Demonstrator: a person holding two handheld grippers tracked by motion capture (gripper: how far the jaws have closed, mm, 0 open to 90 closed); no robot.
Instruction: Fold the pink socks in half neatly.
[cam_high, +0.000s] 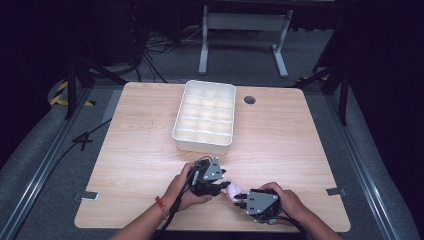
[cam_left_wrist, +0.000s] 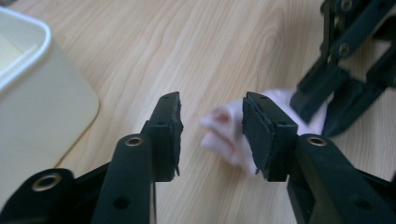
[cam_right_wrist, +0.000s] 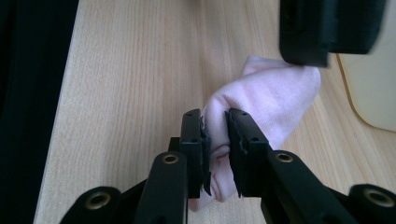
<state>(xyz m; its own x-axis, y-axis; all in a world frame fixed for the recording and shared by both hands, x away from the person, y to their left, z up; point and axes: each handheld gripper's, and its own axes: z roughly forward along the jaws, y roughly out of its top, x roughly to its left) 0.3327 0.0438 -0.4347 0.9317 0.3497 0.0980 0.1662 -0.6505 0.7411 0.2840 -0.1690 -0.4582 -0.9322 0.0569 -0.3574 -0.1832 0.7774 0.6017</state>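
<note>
Lying flat, pink cloth (cam_right_wrist: 275, 98) lengthwise between claws.

The right hand-held gripper (cam_right_wrist: 215, 135) looks along its two black jaws, which rise from the bottom of the right gripper view and pinch a fold of pale pink cloth (cam_right_wrist: 271, 100) between their pads. The cloth bunches up beyond the jaw tips and spreads to the right, lying on the light wooden counter (cam_right_wrist: 135, 70). At the top right, a blurred black part of the left hand-held gripper (cam_right_wrist: 327, 28) sits just above the far end of the cloth. A cream container (cam_right_wrist: 373, 93) with a rounded corner shows at the right edge. Left of the counter's edge the view is dark.
</note>
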